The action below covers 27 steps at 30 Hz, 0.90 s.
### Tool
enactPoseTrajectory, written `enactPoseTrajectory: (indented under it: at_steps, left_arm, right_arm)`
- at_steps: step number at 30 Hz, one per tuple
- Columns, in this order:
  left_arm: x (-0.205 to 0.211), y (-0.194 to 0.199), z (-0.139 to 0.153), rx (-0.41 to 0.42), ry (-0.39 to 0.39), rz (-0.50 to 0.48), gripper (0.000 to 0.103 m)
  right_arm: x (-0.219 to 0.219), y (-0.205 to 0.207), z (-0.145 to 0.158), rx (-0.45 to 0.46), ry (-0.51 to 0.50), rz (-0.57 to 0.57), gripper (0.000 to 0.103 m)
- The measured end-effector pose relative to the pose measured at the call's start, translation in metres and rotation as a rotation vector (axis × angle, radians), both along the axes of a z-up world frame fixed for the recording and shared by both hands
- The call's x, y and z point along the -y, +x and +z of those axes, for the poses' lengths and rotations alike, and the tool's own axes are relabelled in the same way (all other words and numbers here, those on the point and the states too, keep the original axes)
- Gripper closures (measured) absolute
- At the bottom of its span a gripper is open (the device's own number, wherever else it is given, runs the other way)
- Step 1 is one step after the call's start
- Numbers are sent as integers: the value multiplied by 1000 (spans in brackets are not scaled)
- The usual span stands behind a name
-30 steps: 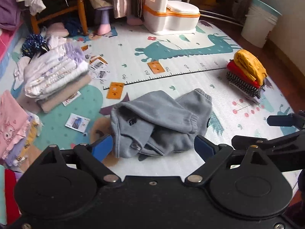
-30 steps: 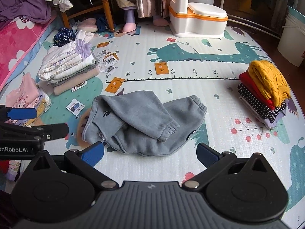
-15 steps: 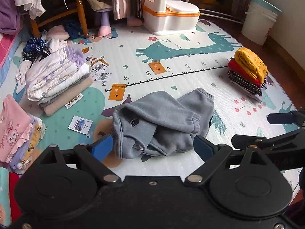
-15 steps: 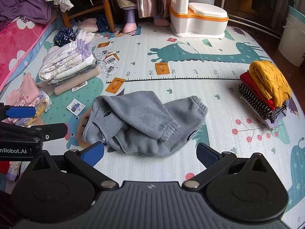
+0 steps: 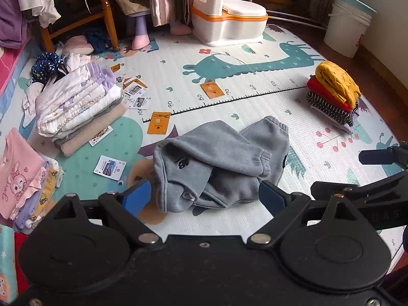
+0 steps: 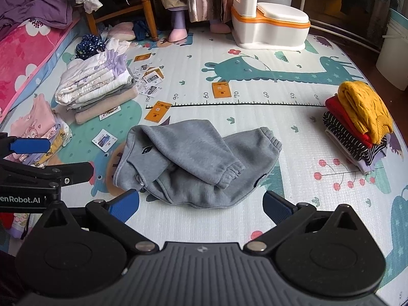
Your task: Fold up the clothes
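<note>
Grey sweatpants (image 5: 219,163) lie crumpled on the play mat (image 5: 229,58), legs folded over each other; they also show in the right wrist view (image 6: 193,168). My left gripper (image 5: 204,199) is open and empty, hovering just short of the pants' near edge. My right gripper (image 6: 201,204) is open and empty, also just short of the pants. The left gripper's fingers (image 6: 28,145) show at the left edge of the right wrist view.
A folded stack topped by a yellow sweater (image 5: 334,86) sits at the right. A folded white and beige pile (image 5: 79,109) and a pink pile (image 5: 17,176) lie at the left. Cards (image 5: 158,126) are scattered on the mat. A toy potty (image 5: 227,25) and a bucket (image 5: 349,23) stand behind.
Both grippers have drawn back and lifted slightly; the pants look a little farther away. Neither gripper has opened or shut.
</note>
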<state>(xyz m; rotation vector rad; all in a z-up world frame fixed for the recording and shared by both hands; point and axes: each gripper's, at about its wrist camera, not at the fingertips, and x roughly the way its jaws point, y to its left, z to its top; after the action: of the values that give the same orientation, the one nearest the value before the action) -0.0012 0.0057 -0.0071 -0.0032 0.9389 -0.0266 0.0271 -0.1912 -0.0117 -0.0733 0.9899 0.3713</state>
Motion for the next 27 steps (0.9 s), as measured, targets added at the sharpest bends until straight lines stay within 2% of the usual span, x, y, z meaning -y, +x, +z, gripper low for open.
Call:
enactPoseTrajectory:
  at_steps: [18, 27]
  left_arm:
    - [-2, 2, -3, -5, 8, 6, 10]
    - [-7, 4, -17, 2, 8, 19, 10]
  right_arm:
    - [0, 4, -7, -2, -10, 8, 0]
    - [5, 11, -19, 3, -3, 12, 0]
